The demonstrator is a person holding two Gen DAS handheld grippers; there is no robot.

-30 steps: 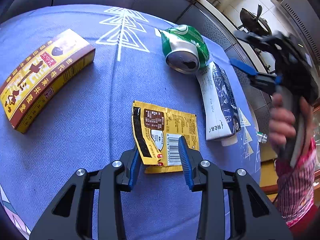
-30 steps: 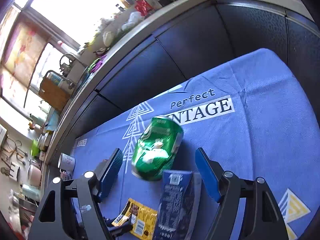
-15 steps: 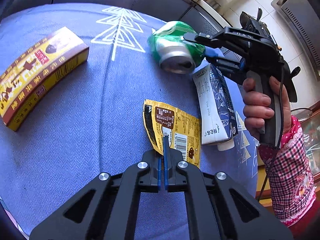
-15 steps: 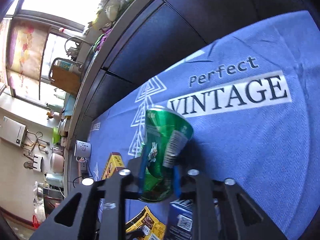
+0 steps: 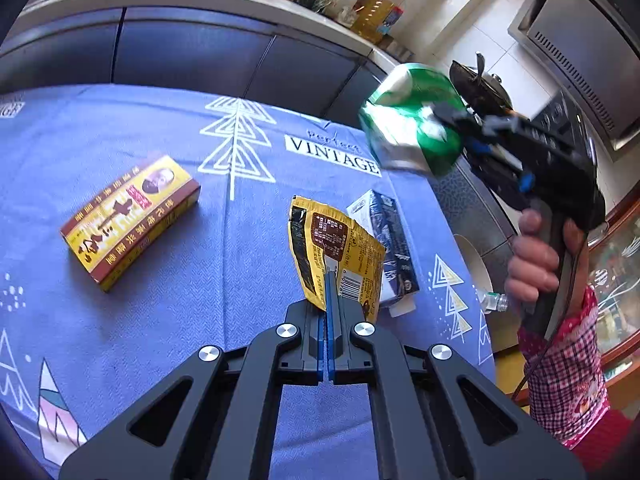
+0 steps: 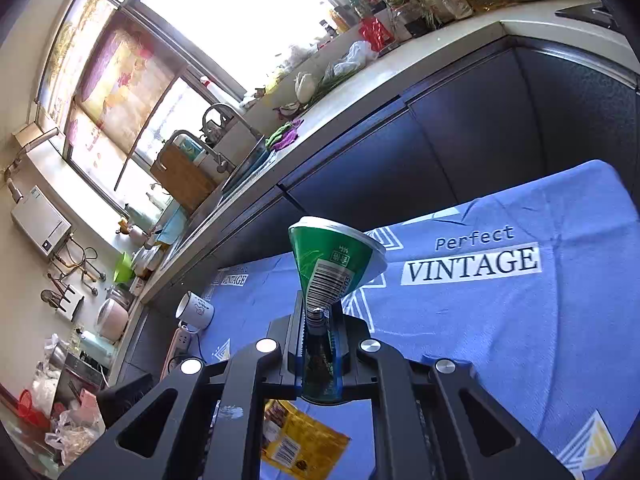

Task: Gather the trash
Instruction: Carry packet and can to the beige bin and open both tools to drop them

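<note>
Partly, the wrapper point(image 5: 336, 256) hides the carton point(image 5: 390, 240).

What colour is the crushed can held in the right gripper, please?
Green with white markings, the can shows best in the right wrist view.

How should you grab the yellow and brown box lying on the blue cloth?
The yellow and brown box lies flat on the tablecloth, long and thin, nothing touching it. Probably best to come from above and pinch across its narrow width near the middle, one finger on each long side. Both grippers look full, so one would have to unload first.
</note>
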